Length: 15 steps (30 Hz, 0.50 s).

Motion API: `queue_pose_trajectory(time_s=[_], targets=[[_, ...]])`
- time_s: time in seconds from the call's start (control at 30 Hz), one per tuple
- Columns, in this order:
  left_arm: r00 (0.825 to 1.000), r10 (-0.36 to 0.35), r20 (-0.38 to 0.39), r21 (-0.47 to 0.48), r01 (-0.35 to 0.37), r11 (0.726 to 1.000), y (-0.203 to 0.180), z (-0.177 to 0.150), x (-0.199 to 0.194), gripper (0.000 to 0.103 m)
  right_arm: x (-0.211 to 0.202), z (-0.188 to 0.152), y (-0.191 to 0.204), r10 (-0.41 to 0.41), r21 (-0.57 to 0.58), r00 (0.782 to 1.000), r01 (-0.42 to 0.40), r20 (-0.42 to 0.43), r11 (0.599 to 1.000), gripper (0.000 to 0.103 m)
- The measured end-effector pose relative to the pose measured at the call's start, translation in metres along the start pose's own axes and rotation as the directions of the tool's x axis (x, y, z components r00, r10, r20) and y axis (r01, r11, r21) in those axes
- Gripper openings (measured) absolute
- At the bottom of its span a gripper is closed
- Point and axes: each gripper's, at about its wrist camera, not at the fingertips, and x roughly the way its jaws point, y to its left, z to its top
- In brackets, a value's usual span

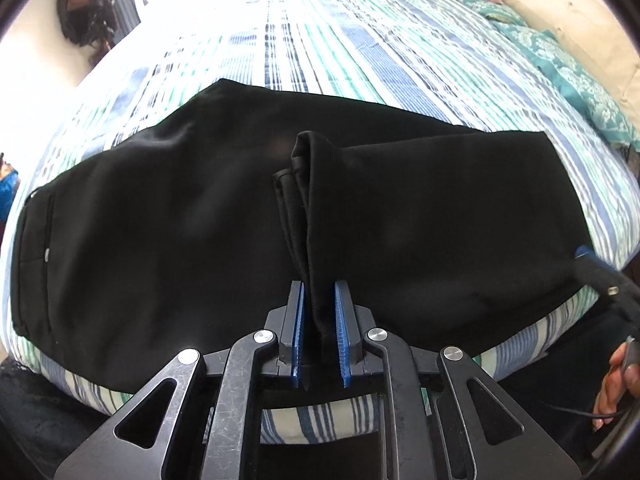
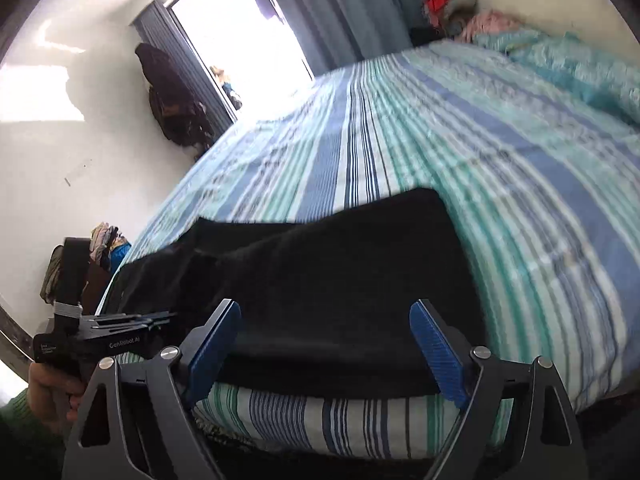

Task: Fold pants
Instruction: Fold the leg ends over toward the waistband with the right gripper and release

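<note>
Black pants (image 1: pixel 168 216) lie spread across the near edge of the bed (image 1: pixel 400 56), and the left hand-held gripper (image 1: pixel 320 320), tilted steeply down, has its blue pads pinched on a bunched fold of the cloth. The right hand-held gripper (image 2: pixel 324 344) hangs over the pants' near edge with its jaws wide apart and holding nothing. A striped blue-and-green sheet (image 2: pixel 460 152) covers the bed, with a bright window (image 2: pixel 240 36) and grey curtains (image 2: pixel 360 8) beyond it.
</note>
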Motion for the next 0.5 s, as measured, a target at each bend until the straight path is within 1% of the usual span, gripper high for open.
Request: queue_pose_trajectory(time_s=[0.03,0.07,0.1,0.13,0.17,0.2,0.23,0.27,0.33,0.37,0.43,0.47,0.5], targets=[[1.0,0.012,0.006,0.01,-0.012,1.0,-0.003,-0.002,0.001,0.016,0.022,-0.007,-0.011,-0.004,0.06,0.995,0.01,-0.102,0.998,0.071],[1.0,0.021,0.017,0.014,-0.021,1.0,-0.004,-0.003,0.0,0.021,0.025,-0.011,-0.017,-0.013,0.08,0.995,0.021,-0.1,0.997,0.066],[0.999,0.023,0.027,0.015,-0.023,1.0,-0.002,-0.001,0.002,0.022,0.019,-0.007,-0.016,-0.015,0.084,0.997,0.021,-0.072,0.996,0.066],[0.999,0.017,0.036,0.007,-0.017,1.0,0.001,-0.002,0.002,0.028,0.013,-0.002,-0.014,-0.012,0.089,0.997,0.019,-0.079,0.996,0.065],[0.999,0.018,0.044,-0.006,-0.017,1.0,0.004,-0.004,0.002,0.037,0.005,0.003,-0.012,-0.014,0.089,0.998,0.02,-0.069,0.996,0.065],[0.999,0.015,0.047,-0.024,-0.014,1.0,0.009,-0.004,0.002,0.04,-0.005,0.01,-0.009,-0.019,0.086,0.999,0.022,-0.035,0.996,0.065],[0.999,0.005,0.048,-0.045,-0.002,0.999,0.014,-0.006,0.002,0.046,-0.012,0.018,-0.007,-0.024,0.074,1.0,0.024,-0.002,0.997,0.065],[0.999,-0.014,0.044,-0.069,0.016,0.997,0.019,-0.006,0.004,0.048,-0.015,0.03,-0.005,-0.03,0.058,0.999,0.029,0.015,0.998,0.065],[0.999,-0.03,0.036,-0.099,0.034,0.994,0.026,-0.005,0.005,0.052,-0.009,0.059,-0.006,-0.031,0.05,0.999,0.03,0.014,0.998,0.065],[0.999,-0.034,0.035,-0.102,0.037,0.994,0.027,-0.005,0.006,0.052,0.0,0.073,-0.009,-0.022,0.061,1.0,0.022,-0.008,0.998,0.065],[0.999,-0.031,0.039,-0.097,0.035,0.995,0.027,-0.005,0.006,0.053,0.025,0.091,-0.023,-0.028,0.097,0.998,0.033,-0.047,0.995,0.066],[0.999,-0.028,0.042,-0.094,0.031,0.995,0.026,-0.005,0.006,0.053,0.042,0.095,-0.034,-0.04,0.12,0.995,0.05,-0.088,0.991,0.066],[0.999,-0.026,0.046,-0.09,0.03,0.995,0.025,-0.006,0.006,0.054,0.062,0.093,-0.047,-0.049,0.151,0.986,0.073,-0.162,0.986,0.066]])
